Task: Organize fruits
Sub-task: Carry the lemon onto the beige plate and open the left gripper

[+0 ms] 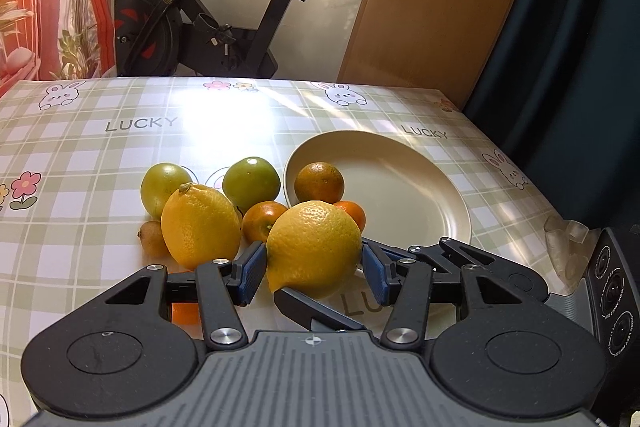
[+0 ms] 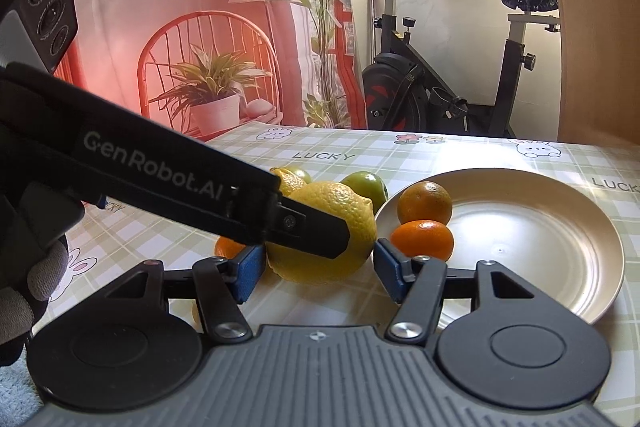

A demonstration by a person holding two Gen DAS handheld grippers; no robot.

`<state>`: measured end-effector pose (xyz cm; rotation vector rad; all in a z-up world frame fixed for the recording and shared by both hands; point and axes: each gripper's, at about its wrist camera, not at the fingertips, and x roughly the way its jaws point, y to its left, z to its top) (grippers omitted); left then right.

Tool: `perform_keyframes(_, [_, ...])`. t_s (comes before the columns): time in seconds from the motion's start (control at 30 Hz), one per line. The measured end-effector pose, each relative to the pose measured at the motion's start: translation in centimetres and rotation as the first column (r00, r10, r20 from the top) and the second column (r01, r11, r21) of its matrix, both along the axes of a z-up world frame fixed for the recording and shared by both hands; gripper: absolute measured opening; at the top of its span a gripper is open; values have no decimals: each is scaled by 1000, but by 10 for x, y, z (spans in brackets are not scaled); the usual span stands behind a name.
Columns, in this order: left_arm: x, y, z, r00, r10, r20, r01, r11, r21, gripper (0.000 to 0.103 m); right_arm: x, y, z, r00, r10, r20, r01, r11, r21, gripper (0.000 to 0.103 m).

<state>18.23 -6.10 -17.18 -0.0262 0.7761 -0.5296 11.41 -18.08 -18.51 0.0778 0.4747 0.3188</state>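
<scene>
Lemon, large and yellow (image 1: 314, 247), sits on the table (image 1: 100, 147) between the blue pads of the left hand-held gripper (image 1: 315, 269); jaws spread wide, pads just beside the rind, contact unclear. Right hand-held gripper (image 2: 320, 267) also spread wide, flanking the same lemon (image 2: 324, 227), gripping nothing. Beyond it, right: round cream plate (image 2: 540, 235) carrying two small oranges (image 2: 425, 203). Beyond it, left: second lemon (image 1: 200, 227), two green fruits (image 1: 251, 183).
</scene>
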Motion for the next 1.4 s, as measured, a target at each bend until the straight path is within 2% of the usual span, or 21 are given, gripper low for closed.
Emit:
perform_keyframes(0.27, [-5,-17,6,999,-41,21,41,999,19,55,-10,-7,3,999,-34,17,33,999,34,62])
perform_keyframes(0.53, [-6,-41,11,992,-114,54,112,993,46,55,-21,-26,8,994,-111,22,109,990,87,62])
perform_keyframes(0.77, [1,-63,3,986,-160,39,157,985,76,55,-23,-48,11,981,-192,5,189,972,136,62])
perform_keyframes(1.0, [14,-61,-6,989,-146,-13,147,988,47,54,-13,-63,10,972,-229,-58,236,953,188,62])
perform_keyframes(1.2, [24,-53,-10,994,-107,-35,108,994,33,54,3,-64,7,971,-195,-135,217,961,173,62])
perform_keyframes(1.4, [33,-50,-12,997,-74,-28,75,997,26,54,18,-59,3,972,-168,-162,191,971,141,62])
